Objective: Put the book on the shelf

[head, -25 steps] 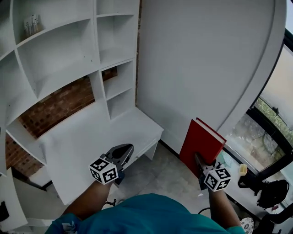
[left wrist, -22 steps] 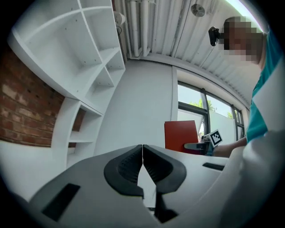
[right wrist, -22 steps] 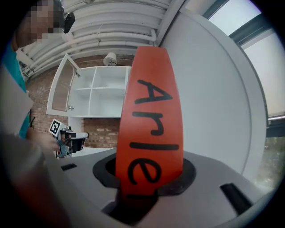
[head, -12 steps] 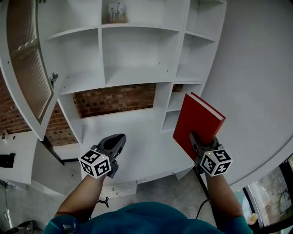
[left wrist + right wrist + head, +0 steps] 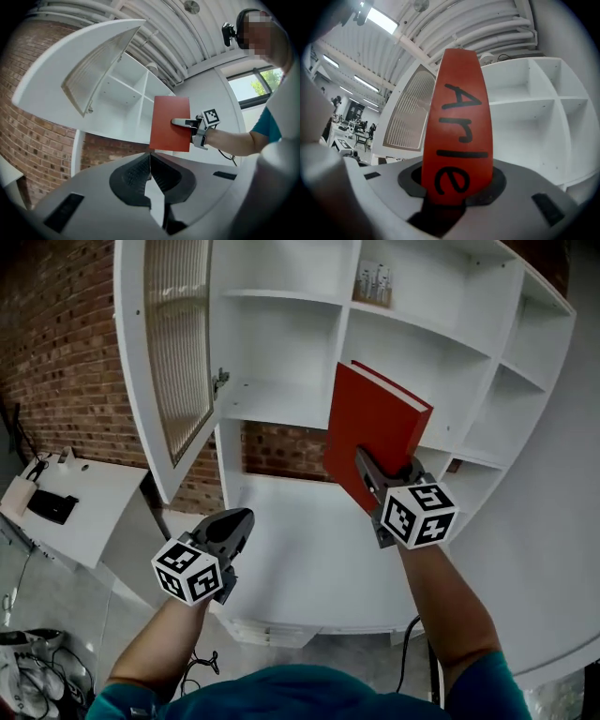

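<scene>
– Brick wall (image 5: 56, 343) at upper left of the head view. Tall white open-fronted shelf unit (image 5: 281, 404) across the top, its ribbed-glass door (image 5: 178, 352) swung open at left. Where's the book?

– Centre frame. Flat red hardcover book (image 5: 375, 427), upright with a slight tilt, in the air in front of the middle compartments. It is on no shelf yet. Its lower end is clamped in the right gripper (image 5: 367, 472). Lower left, the left gripper (image 5: 240, 521) hangs over the white desk surface (image 5: 300, 549), carrying nothing.

– Left gripper view?

– Jaws closed tip to tip, nothing between them. The book shows centre frame as a plain matte red cover with no print on that face. One jaw of the right gripper lies across it.

– Right gripper view?

– Spine dead centre, rising from between the jaws, pads pressed on both covers. Bold black lettering runs up the spine. Empty compartments at right.

– Risks?

– My judgement: the grip is low on a tall book, so it could pivot or slip if a top corner clips a shelf edge or divider. The open door narrows the approach from the left. Set down off-square in an empty bay, the book might topple.
</scene>
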The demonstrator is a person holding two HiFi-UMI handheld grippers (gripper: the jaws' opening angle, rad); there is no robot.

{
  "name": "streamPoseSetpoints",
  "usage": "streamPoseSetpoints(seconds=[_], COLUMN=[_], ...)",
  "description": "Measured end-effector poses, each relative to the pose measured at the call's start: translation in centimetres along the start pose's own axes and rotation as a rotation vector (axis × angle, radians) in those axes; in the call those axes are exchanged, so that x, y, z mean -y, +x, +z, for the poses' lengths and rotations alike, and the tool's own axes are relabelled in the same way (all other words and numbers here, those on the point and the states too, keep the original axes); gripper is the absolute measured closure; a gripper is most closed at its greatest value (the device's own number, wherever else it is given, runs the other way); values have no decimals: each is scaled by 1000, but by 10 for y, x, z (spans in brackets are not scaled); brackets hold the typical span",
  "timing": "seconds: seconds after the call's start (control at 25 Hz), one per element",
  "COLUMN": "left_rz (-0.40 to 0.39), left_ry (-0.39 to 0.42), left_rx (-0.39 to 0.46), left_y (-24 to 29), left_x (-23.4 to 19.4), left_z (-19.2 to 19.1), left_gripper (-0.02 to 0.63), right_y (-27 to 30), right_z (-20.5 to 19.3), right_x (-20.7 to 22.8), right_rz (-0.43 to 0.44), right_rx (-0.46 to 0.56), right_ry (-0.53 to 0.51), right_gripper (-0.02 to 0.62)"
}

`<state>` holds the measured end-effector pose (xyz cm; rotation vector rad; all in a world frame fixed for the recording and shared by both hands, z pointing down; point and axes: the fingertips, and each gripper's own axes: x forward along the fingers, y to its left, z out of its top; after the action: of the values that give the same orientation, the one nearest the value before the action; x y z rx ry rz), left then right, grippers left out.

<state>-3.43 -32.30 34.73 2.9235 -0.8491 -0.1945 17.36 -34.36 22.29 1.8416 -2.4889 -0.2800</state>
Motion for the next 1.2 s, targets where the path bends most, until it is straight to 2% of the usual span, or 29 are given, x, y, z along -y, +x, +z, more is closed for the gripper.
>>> streamPoseSetpoints(seconds=[0.24, 0.52, 0.8, 1.0, 1.2], left_rz=[80, 119, 123, 120, 161], left_ry=[-17, -26, -9, 13, 33], left_rx=[9, -7, -28, -22, -49], left_y=[-34, -41, -34, -21, -9], left_x=[-40, -67, -76, -71, -75], left_z=[-1, -12, -21, -3, 11], left_gripper=[588, 588, 588, 588, 588], right_y=[103, 184, 231, 251, 272], right_z=[31, 32, 21, 19, 17], right_x=[-51, -53, -36, -29, -27], right_rz=[109, 112, 82, 75, 77], right_rx=[36, 16, -15, -29, -32], right_ry=[-1, 45, 67, 60, 92], right_gripper=[416, 416, 416, 416, 416])
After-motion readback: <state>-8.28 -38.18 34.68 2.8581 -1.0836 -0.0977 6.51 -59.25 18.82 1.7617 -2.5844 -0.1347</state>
